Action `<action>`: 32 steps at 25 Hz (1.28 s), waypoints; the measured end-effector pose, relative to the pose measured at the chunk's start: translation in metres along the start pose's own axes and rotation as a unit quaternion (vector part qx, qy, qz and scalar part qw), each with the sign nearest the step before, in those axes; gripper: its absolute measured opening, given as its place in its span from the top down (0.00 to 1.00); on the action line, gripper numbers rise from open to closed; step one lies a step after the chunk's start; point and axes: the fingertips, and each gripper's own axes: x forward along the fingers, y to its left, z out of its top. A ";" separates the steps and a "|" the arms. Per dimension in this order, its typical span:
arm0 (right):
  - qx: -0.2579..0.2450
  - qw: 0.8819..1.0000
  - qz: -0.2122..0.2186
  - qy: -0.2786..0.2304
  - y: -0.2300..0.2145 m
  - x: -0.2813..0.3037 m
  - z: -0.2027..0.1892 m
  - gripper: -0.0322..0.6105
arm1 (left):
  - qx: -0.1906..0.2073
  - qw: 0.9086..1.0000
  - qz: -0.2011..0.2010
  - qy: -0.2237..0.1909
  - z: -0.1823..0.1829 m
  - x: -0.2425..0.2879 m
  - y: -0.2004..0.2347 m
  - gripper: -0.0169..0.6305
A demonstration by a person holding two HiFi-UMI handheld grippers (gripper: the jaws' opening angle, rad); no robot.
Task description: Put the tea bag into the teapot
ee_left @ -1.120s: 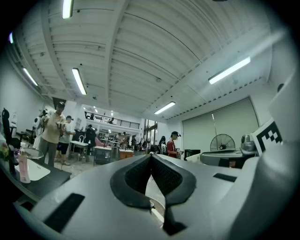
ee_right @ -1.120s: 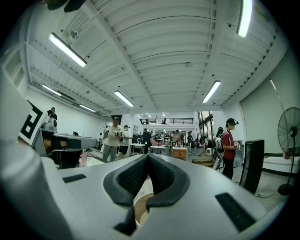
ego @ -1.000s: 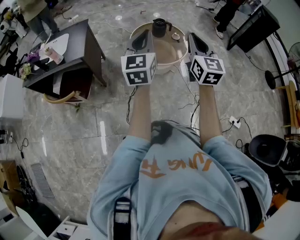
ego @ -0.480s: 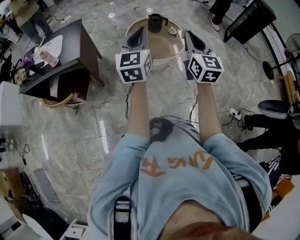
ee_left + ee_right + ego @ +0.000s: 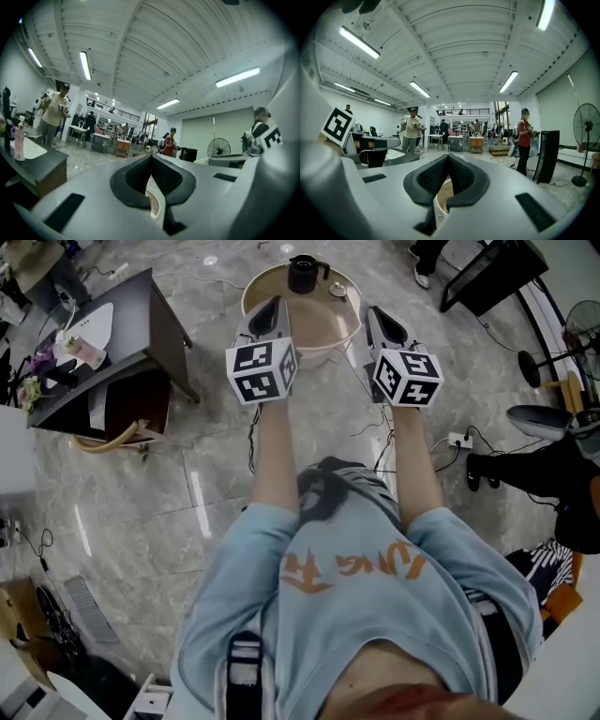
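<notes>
Ahead, dark teapot (image 5: 302, 273), round beige rimmed tray (image 5: 323, 331)

We see a round beige table (image 5: 323, 329) on the grey marble floor (image 5: 169, 484), and left of it a dark side table (image 5: 150, 320) carrying a pink bottle (image 5: 82, 352) and flowers (image 5: 37, 364). Right of the round table, a white power strip (image 5: 459, 439) lies among loose cables (image 5: 373, 430), with a pedestal fan (image 5: 587, 133) farther right. Beyond the round table, a person in a red shirt (image 5: 525, 138) stands.
</notes>
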 end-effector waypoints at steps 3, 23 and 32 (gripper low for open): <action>-0.003 1.000 0.005 0.013 0.004 -0.001 -0.009 0.93 | -0.026 0.999 0.026 -0.011 0.001 -0.010 0.018 0.94; 0.017 1.000 0.023 0.011 0.004 0.036 -0.015 0.93 | -0.024 0.998 0.048 0.031 -0.015 0.004 0.065 0.94; 0.039 0.999 0.019 -0.021 -0.034 0.067 -0.001 0.93 | 0.019 0.999 0.002 0.029 -0.005 0.057 0.031 0.94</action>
